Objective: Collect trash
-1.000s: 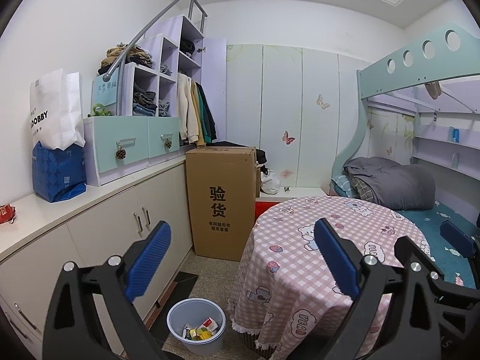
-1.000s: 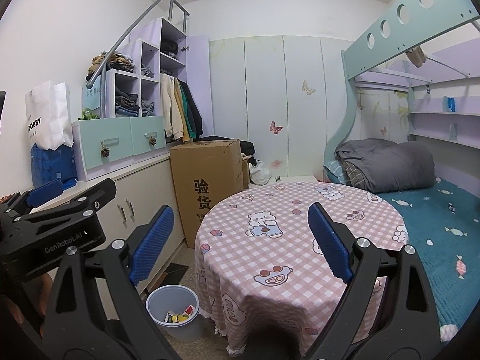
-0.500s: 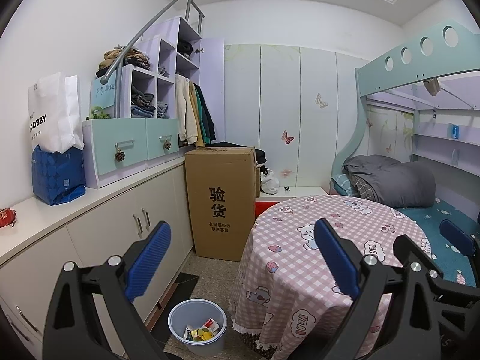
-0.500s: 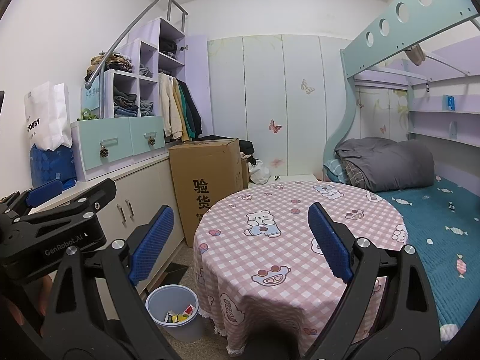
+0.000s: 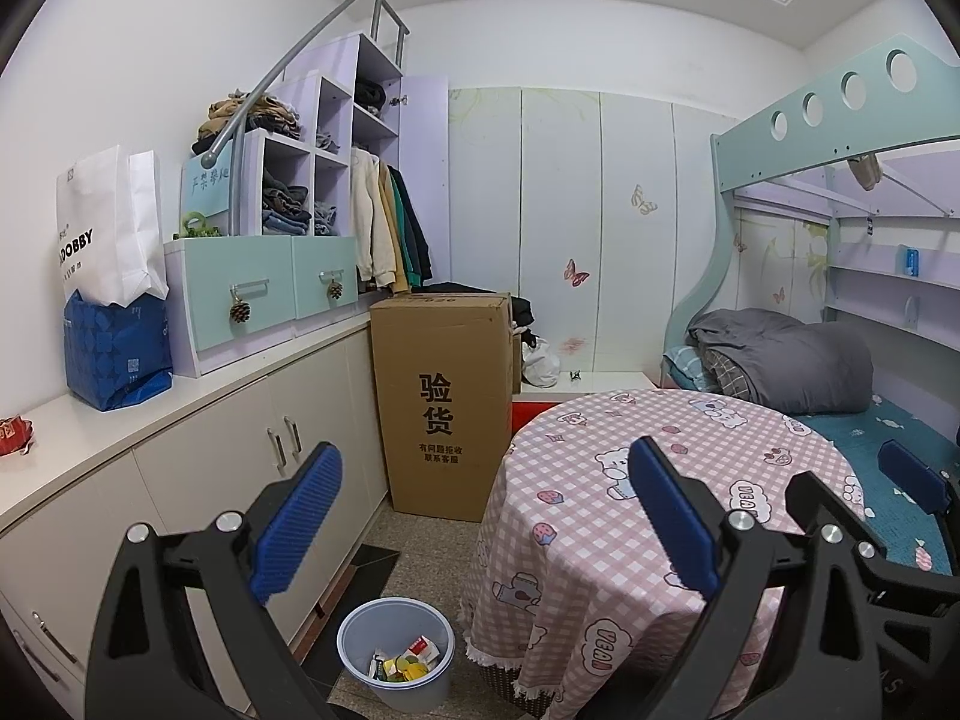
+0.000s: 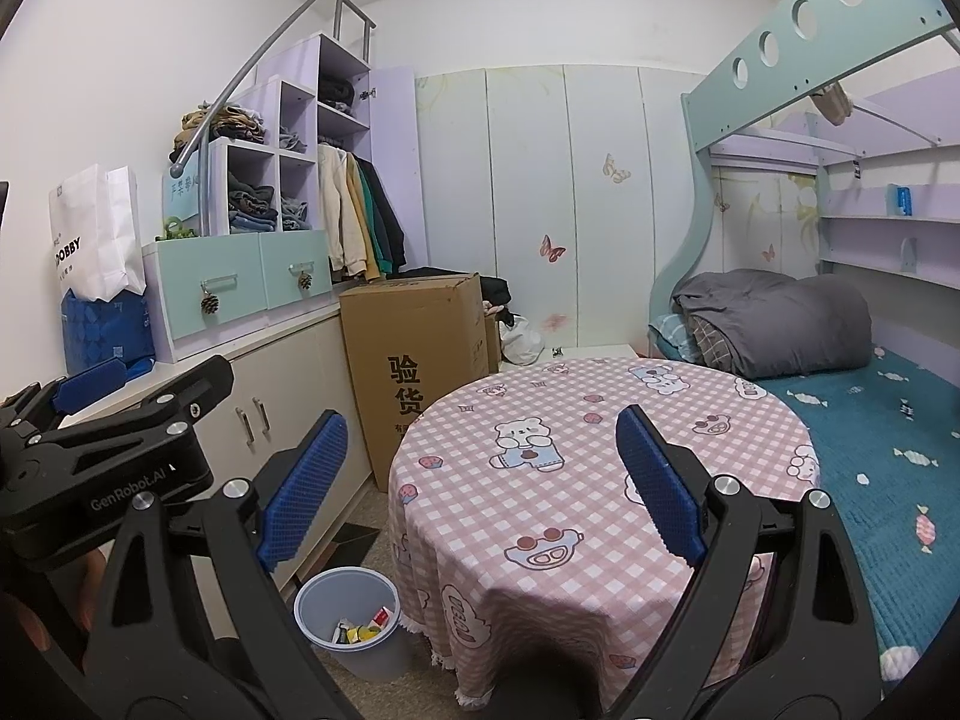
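A grey-blue waste bin [image 5: 366, 669] stands on the floor between the cabinets and the round table, with red, white and yellow wrappers [image 5: 414, 657] inside. The right wrist view shows the same bin [image 6: 318, 600] at lower left. A red wrapper [image 5: 13, 437] lies on the counter at the far left edge. My left gripper [image 5: 485, 516] is open and holds nothing, raised well above the bin. My right gripper [image 6: 480, 486] is open and holds nothing, over the table's near edge. Each gripper shows at the side of the other's view.
A round table with a pink checked cloth [image 5: 660, 480] fills the middle. A tall cardboard box [image 5: 441, 396] stands behind the bin. White cabinets [image 5: 252, 456] run along the left, carrying a blue bag [image 5: 117, 354]. A bunk bed with a grey duvet [image 6: 780, 324] is on the right.
Both views have drifted only slightly. Both grippers stay open, and nothing has been taken hold of or let go.
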The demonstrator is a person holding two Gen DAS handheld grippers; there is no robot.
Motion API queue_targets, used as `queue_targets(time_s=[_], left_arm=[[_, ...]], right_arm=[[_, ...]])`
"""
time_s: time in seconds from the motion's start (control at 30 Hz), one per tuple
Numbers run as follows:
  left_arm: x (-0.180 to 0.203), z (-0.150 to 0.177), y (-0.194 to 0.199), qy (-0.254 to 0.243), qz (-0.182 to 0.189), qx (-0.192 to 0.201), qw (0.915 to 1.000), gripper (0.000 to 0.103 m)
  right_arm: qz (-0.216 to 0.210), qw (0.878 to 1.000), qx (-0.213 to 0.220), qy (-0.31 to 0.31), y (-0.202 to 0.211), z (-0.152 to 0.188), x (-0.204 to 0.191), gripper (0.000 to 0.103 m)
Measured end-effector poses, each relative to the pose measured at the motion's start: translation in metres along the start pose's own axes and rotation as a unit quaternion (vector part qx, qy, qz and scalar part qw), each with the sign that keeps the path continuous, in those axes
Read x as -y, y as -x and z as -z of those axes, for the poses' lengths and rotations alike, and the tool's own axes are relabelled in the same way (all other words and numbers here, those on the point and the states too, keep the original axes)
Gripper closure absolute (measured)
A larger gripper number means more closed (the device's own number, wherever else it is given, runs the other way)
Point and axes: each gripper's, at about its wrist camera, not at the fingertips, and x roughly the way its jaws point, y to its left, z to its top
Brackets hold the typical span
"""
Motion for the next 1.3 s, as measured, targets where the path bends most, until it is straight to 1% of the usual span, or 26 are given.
queue_targets(time_s=[1.3], left_arm=[[-0.0021, 0.0002, -0.0016, -0.001, 0.0, -0.001, 1.0, 0.009]], right_arm=[[-0.007, 1.0, -0.008, -0.007, 0.0019, 0.0047, -0.0005, 0.013]])
